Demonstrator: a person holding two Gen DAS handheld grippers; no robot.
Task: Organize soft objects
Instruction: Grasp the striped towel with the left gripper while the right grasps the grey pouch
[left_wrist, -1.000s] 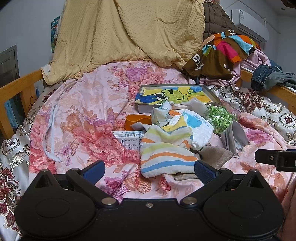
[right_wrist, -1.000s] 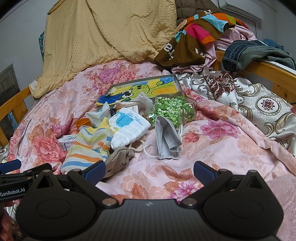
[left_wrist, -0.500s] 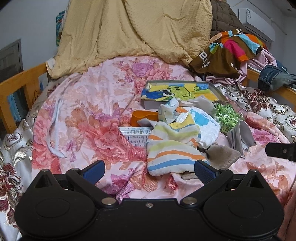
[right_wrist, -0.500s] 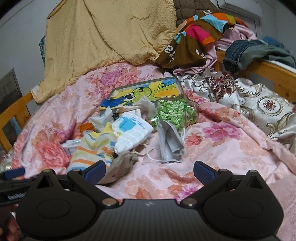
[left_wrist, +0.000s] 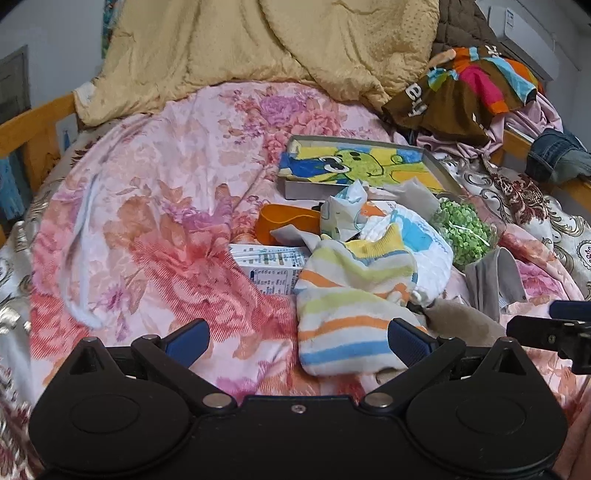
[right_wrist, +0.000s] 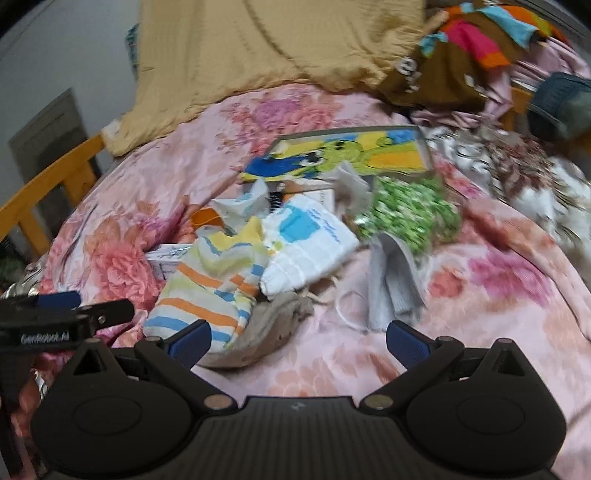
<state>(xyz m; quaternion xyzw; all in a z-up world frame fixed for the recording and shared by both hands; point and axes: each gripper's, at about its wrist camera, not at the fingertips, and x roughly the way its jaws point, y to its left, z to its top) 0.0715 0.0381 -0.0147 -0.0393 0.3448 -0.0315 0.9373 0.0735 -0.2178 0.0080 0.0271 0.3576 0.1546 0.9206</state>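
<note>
Left hand-held gripper (left_wrist: 297, 338): jaws spread wide, released, grasping nothing; low over the floral bedspread (left_wrist: 147, 221).
Right hand-held gripper (right_wrist: 298, 338): jaws likewise spread, released, empty; view blurred.

Soft objects, heaped on the bed ahead of both grippers:
- Striped sock (left_wrist: 351, 314), pastel bands, just ahead of the left gripper's right fingertip; in the right view (right_wrist: 207, 295) it lies beside that gripper's left fingertip.
- White cloth with blue patch (right_wrist: 306, 243), touching the sock, beyond it.
- Brownish-grey cloth (right_wrist: 266, 332), partly under the sock, directly ahead of the right gripper.
- Grey face mask (right_wrist: 391, 284), with white ear loop, ahead and slightly right of the right gripper.

Other items:
- Bag of green pieces (left_wrist: 465, 236), beyond the mask.
- Cartoon-printed flat box (left_wrist: 362, 170), farther back.
- Orange cup (left_wrist: 284, 225) and printed carton (left_wrist: 269, 269), left of the heap.
- Tan quilt (left_wrist: 258, 55), piled at the far end.
</note>
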